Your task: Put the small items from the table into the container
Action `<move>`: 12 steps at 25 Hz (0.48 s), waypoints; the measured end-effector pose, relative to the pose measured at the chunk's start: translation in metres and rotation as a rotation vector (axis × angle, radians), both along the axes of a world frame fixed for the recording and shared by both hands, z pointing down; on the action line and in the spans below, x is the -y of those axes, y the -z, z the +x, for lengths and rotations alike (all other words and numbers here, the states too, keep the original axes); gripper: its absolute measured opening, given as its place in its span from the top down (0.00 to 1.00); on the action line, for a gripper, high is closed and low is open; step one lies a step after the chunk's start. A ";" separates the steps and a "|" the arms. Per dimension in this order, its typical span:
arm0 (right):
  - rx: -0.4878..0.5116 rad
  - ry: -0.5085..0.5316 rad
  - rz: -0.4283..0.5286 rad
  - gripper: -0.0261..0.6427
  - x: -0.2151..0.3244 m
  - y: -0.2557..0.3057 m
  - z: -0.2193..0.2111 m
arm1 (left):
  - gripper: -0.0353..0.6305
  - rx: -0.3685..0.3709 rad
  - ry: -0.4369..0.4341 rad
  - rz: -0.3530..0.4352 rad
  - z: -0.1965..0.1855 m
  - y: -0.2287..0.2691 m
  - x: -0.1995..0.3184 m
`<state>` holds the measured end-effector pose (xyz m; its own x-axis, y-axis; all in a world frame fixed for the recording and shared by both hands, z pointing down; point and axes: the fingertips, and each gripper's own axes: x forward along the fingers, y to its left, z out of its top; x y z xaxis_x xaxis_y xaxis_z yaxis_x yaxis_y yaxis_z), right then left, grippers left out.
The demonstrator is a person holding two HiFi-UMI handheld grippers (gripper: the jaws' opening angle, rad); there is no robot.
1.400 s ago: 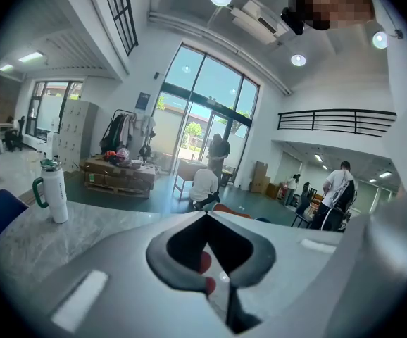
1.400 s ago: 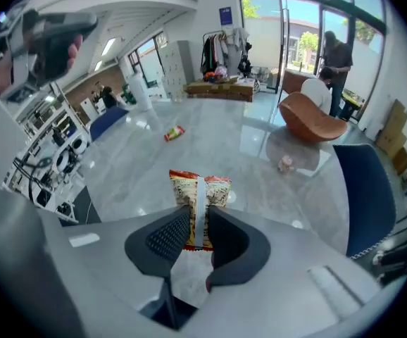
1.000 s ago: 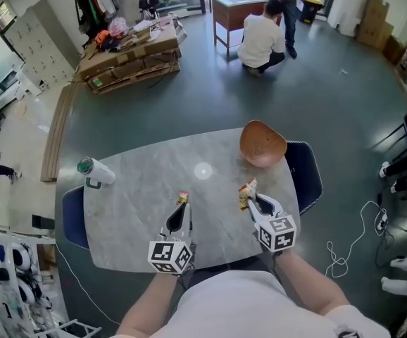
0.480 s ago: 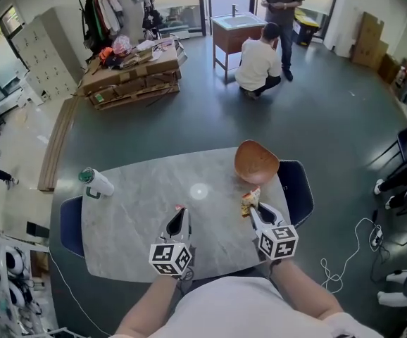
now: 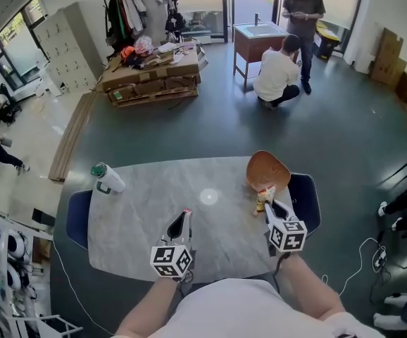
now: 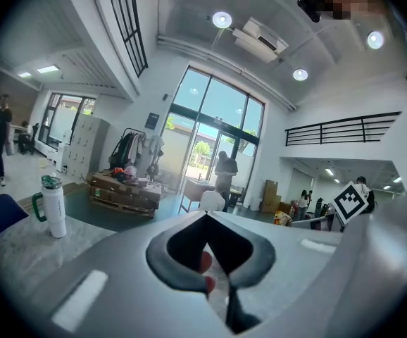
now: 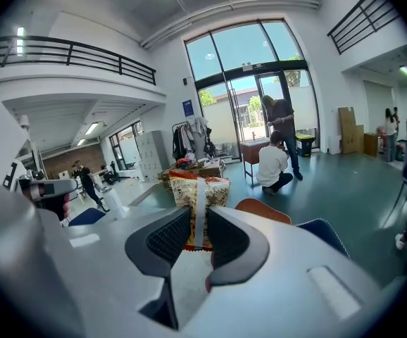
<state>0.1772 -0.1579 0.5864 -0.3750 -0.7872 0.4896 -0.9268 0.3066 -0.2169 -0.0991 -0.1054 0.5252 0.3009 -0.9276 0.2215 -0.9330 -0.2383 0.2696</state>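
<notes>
Yellow patterned snack packet (image 7: 189,192), red-edged

The table (image 5: 154,196) is viewed from high overhead in the head view, steeply downward, with the floor (image 5: 224,125) beyond it up to the glass doors (image 5: 203,9). The left gripper view is taken low and close over the table's near edge, faced level across it toward those doors. The right gripper view is taken near the table's right end, faced past the bowl (image 7: 258,210). The table, the doors and a crouching person (image 5: 277,76) are shared by all three.
</notes>
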 end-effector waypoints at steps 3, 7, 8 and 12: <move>-0.036 -0.001 -0.022 0.81 0.022 -0.015 0.013 | 0.94 0.007 0.037 -0.019 -0.006 -0.004 -0.004; -0.102 -0.003 -0.088 0.81 0.056 -0.057 0.033 | 0.94 0.023 0.084 -0.049 -0.012 -0.011 -0.012; -0.110 -0.004 -0.112 0.81 0.066 -0.071 0.036 | 0.94 0.027 0.097 -0.058 -0.014 -0.014 -0.013; -0.137 -0.003 -0.218 0.81 0.106 -0.125 0.049 | 0.94 0.044 0.146 -0.099 -0.020 -0.025 -0.015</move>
<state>0.2260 -0.2637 0.7110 -0.2916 -0.6583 0.6940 -0.9528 0.2638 -0.1501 -0.1192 -0.0906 0.5499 0.1527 -0.9336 0.3240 -0.9671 -0.0737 0.2434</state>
